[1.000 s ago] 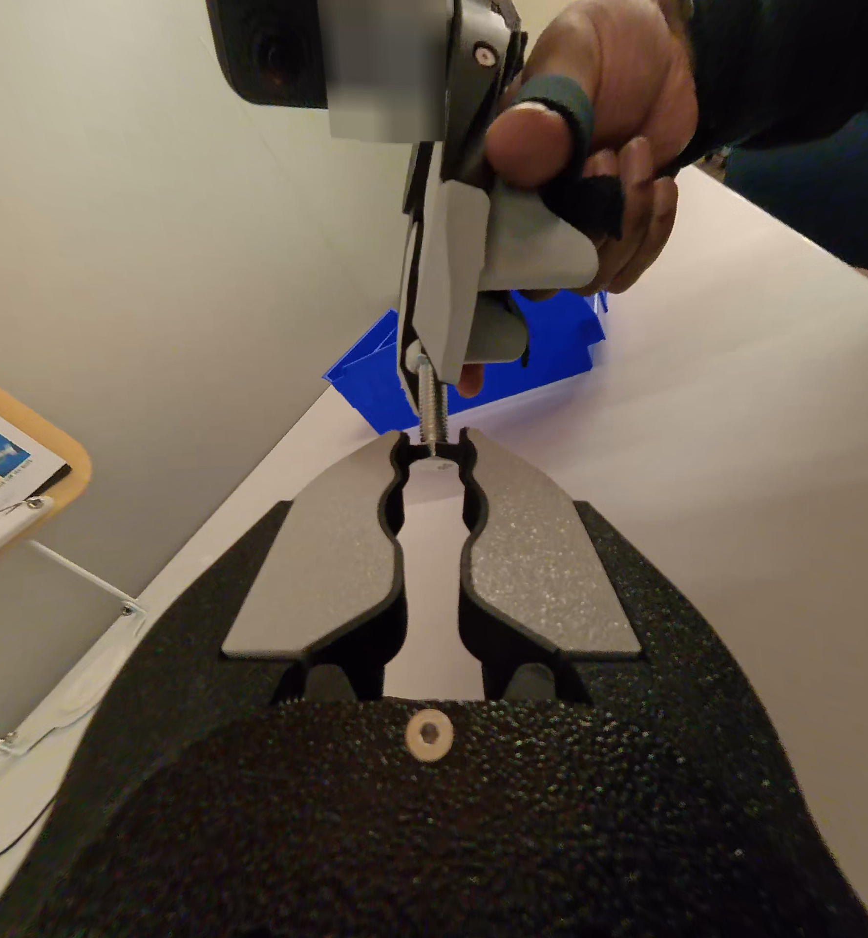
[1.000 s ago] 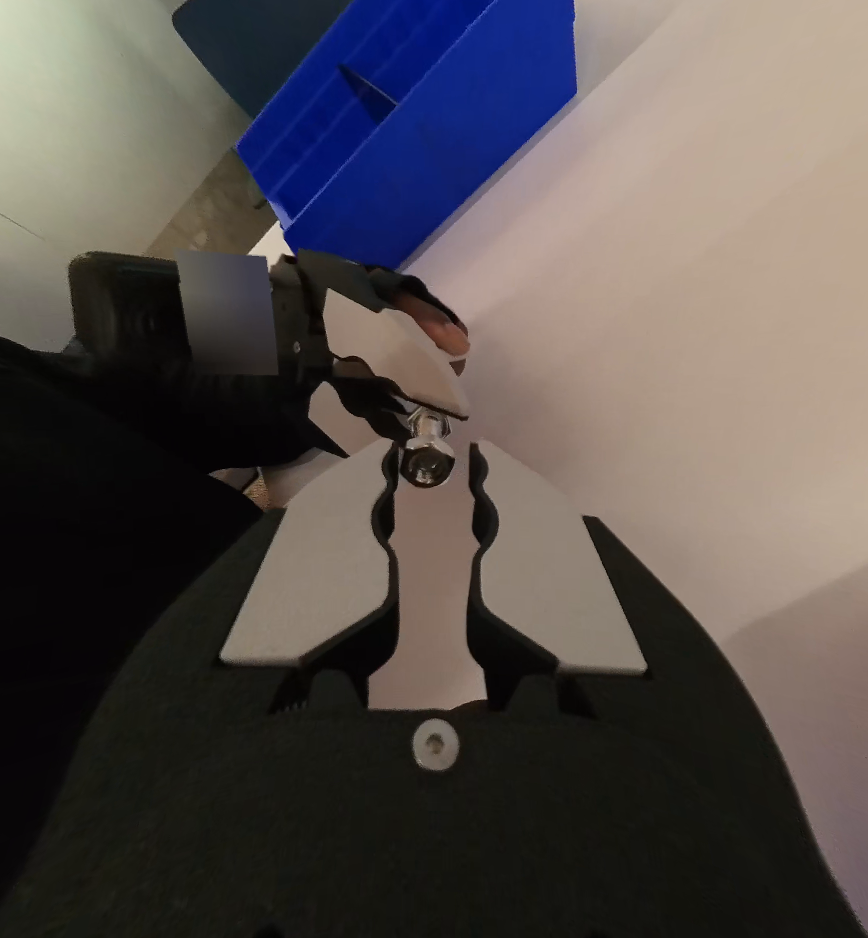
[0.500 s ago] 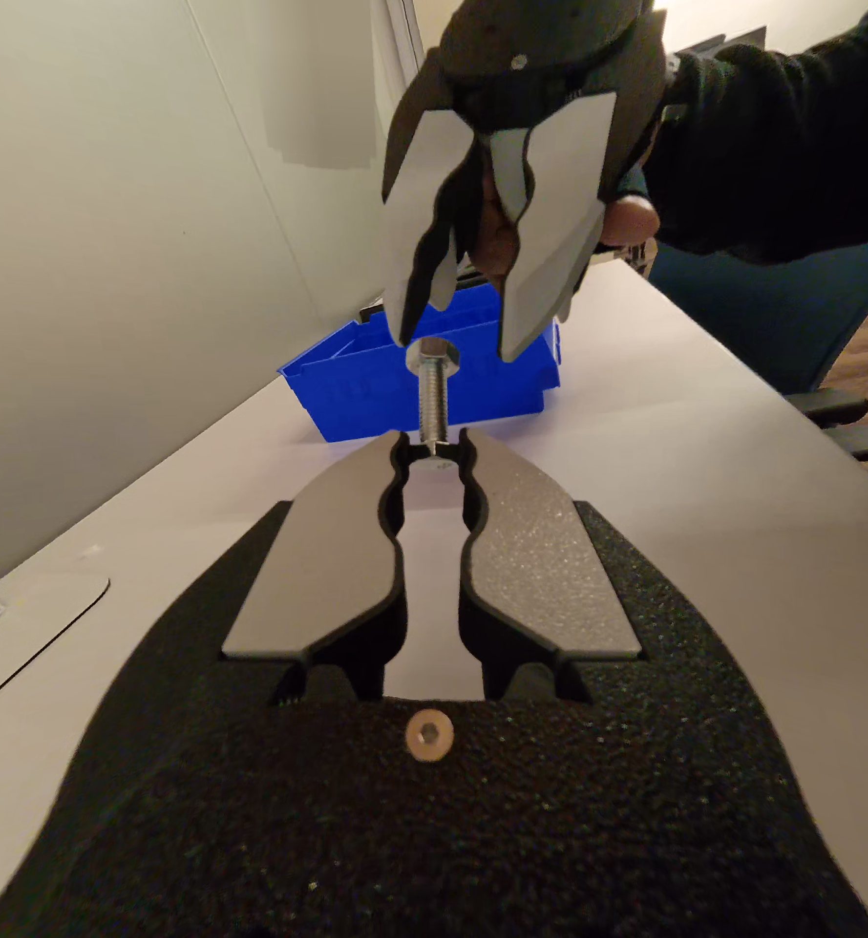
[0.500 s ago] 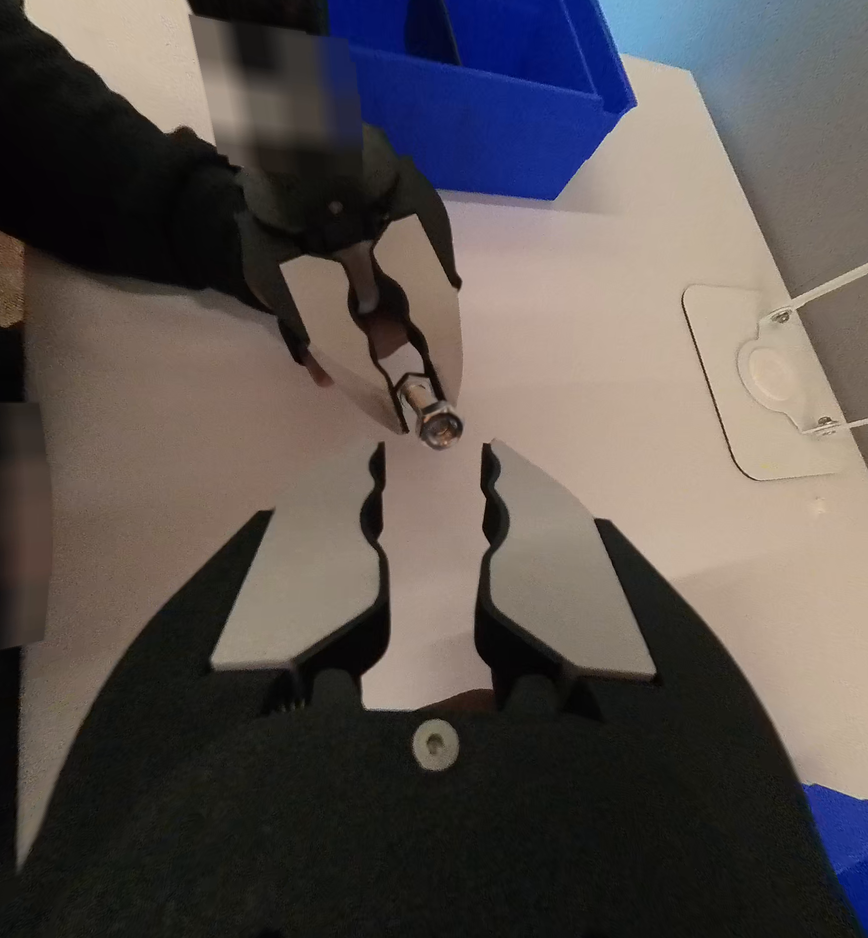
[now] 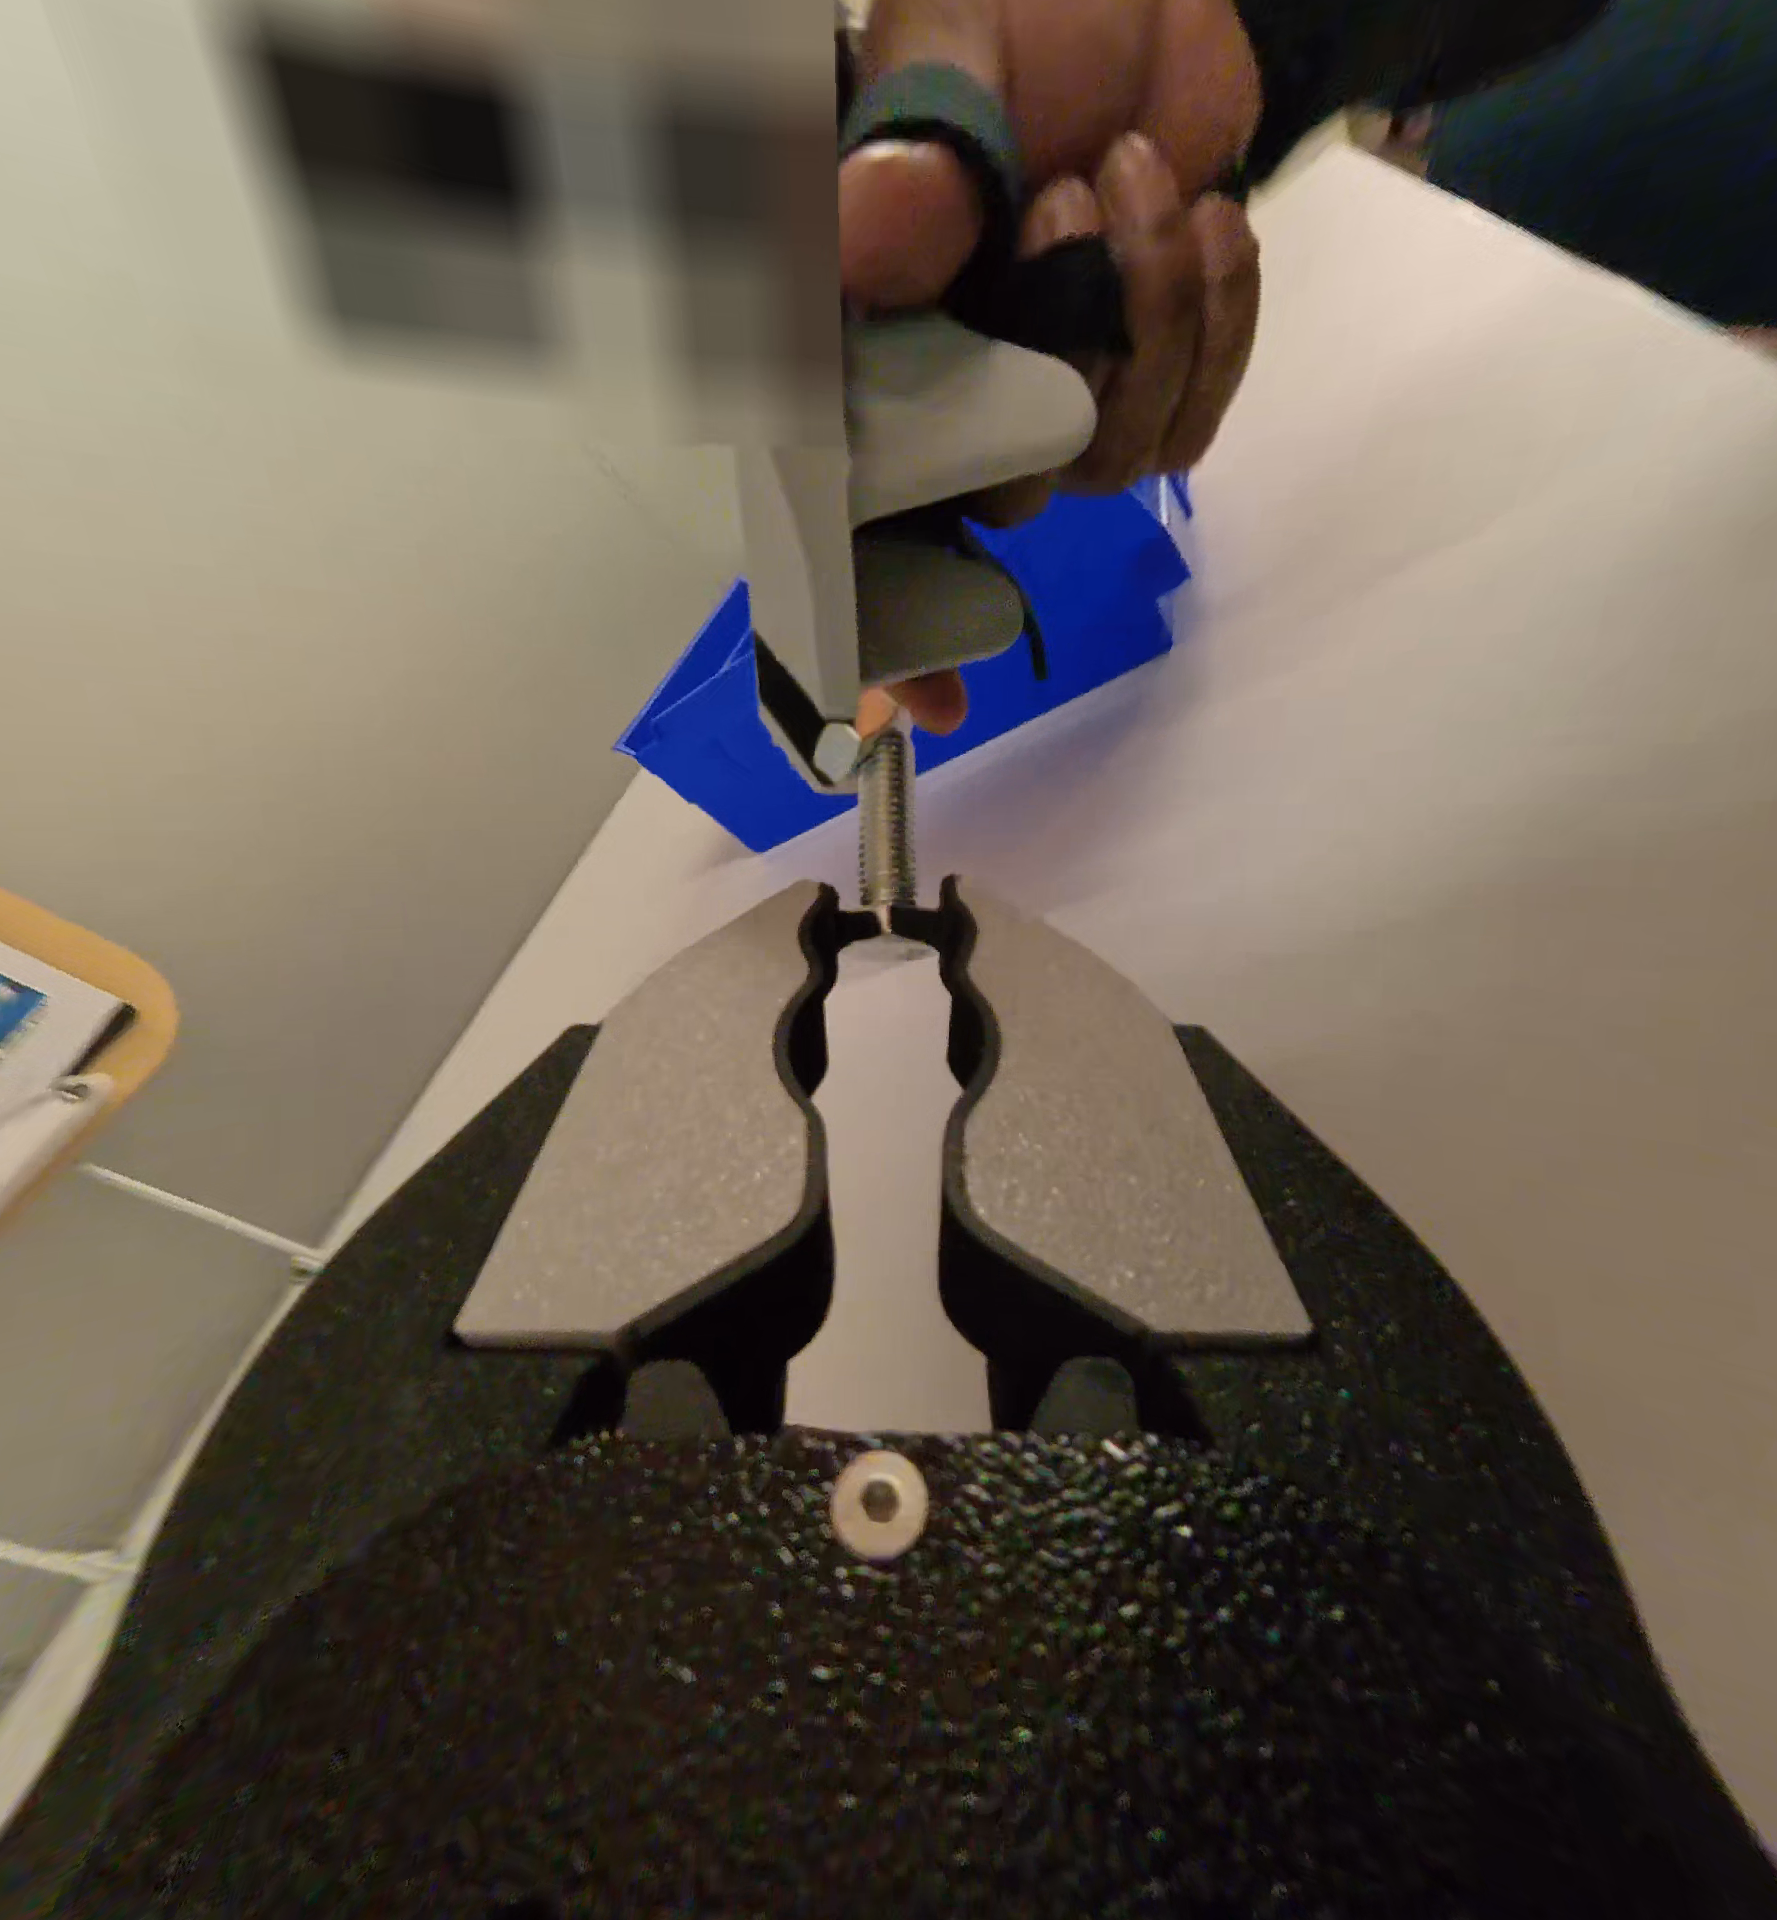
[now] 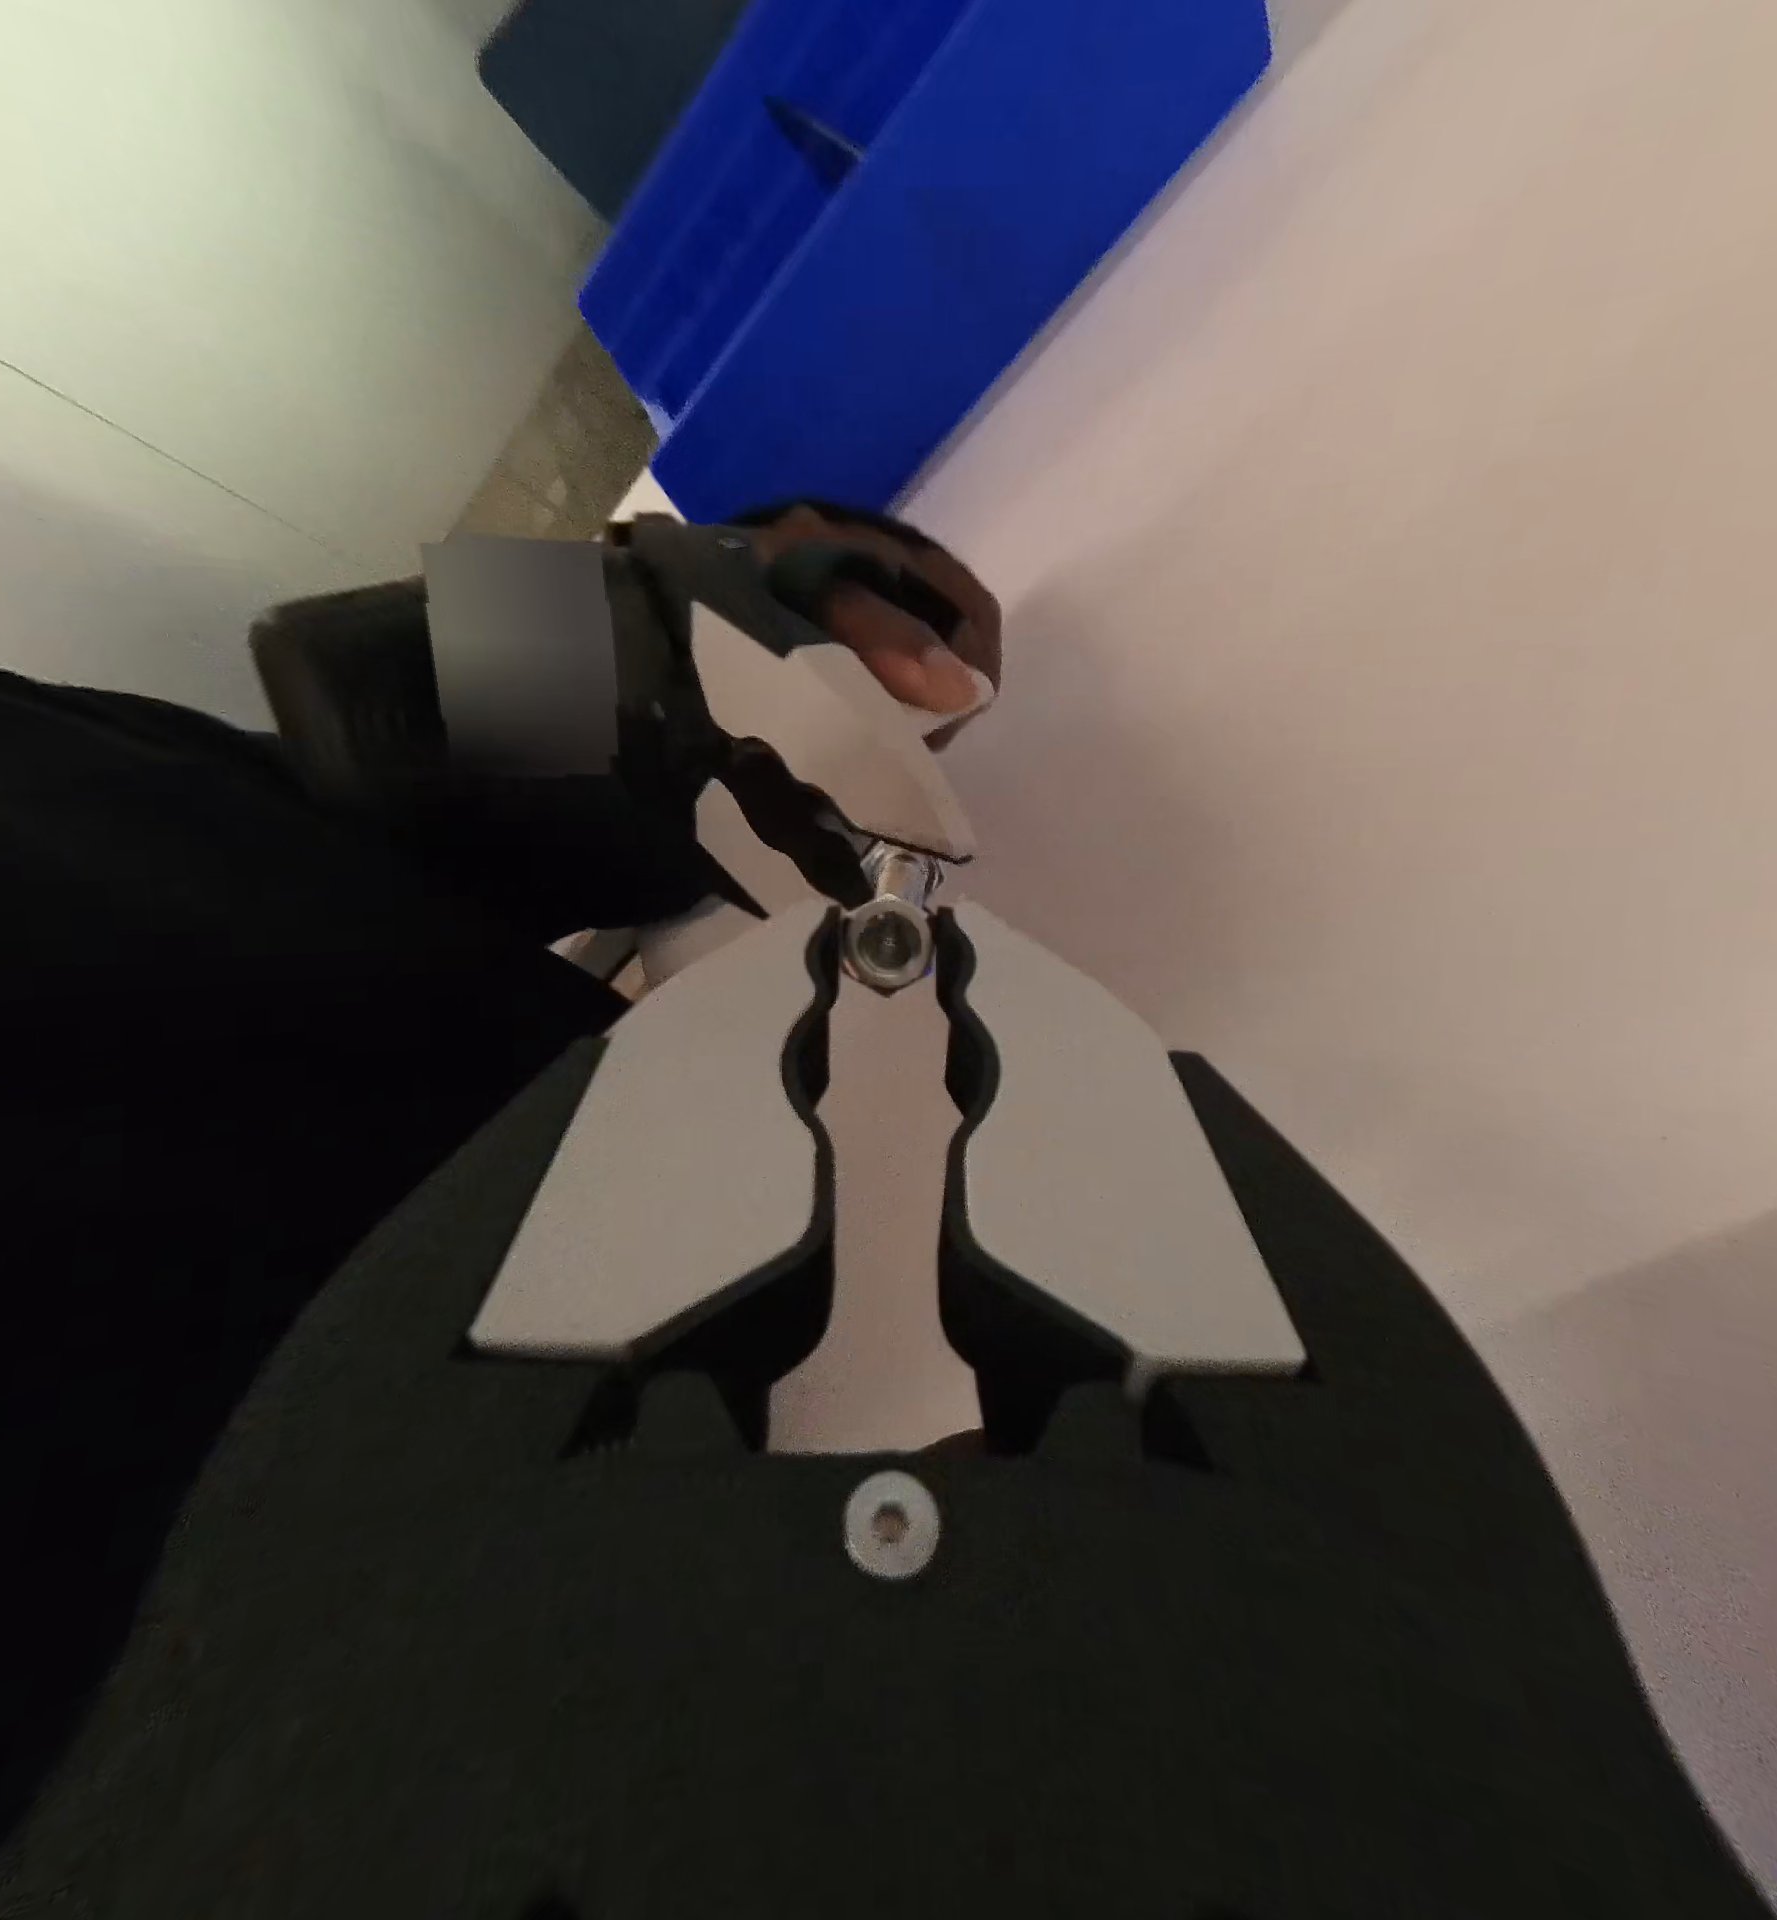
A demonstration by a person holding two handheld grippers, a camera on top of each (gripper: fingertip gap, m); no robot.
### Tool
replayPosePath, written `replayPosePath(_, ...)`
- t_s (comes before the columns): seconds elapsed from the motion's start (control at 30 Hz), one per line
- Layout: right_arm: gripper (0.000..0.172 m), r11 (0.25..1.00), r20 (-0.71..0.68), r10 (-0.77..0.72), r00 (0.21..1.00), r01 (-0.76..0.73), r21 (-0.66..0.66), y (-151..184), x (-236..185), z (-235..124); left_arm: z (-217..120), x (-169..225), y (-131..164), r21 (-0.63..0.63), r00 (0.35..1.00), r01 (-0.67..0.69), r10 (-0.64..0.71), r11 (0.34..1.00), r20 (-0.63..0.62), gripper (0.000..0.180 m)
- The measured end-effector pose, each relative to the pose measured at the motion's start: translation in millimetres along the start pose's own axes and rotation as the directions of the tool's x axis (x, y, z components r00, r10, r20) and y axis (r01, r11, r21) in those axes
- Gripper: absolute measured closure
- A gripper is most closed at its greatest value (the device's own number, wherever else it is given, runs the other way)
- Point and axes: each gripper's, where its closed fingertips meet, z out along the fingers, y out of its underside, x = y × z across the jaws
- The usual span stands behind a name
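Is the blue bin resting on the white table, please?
Yes, the blue bin sits on the white table, behind the bolt.

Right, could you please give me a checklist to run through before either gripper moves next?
1. Left gripper closed on the head end of the silver threaded steel bolt: ok.
2. Right gripper closed with both pads against the silver hex nut: ok.
3. Nut sits at the bolt's far end, in line with its shaft: ok.
4. How far the nut's thread has engaged: cannot tell.
5. Blue plastic bin stands apart, behind the bolt: ok.
6. Bolt held off the white table: ok.
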Motion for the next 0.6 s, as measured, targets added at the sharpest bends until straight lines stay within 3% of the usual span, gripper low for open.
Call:
replayPosePath(0.17,0.149,0.951,-0.146,-0.305,0.941,0.308,-0.004,-5,2,-8,-1,-7,-2,0.058,0.983,0.182,-0.181,0.982,-0.018,0.163)
replayPosePath(0.3,0.150,0.913,-0.256,-0.407,0.877,0.394,-0.101,6,25,-5,0,-10,9,0.008,0.980,0.197,-0.197,0.980,-0.006,0.163)
replayPosePath(0.47,0.152,0.939,-0.444,-0.339,0.829,0.325,-0.112,19,77,-17,-4,-31,37,-0.087,0.959,0.270,-0.260,0.959,0.108,0.163)
replayPosePath(0.6,0.149,0.962,-0.682,-0.256,0.685,0.253,-0.106,27,124,-43,-8,-43,54,-0.120,0.937,0.321,-0.297,0.939,0.182,0.163)
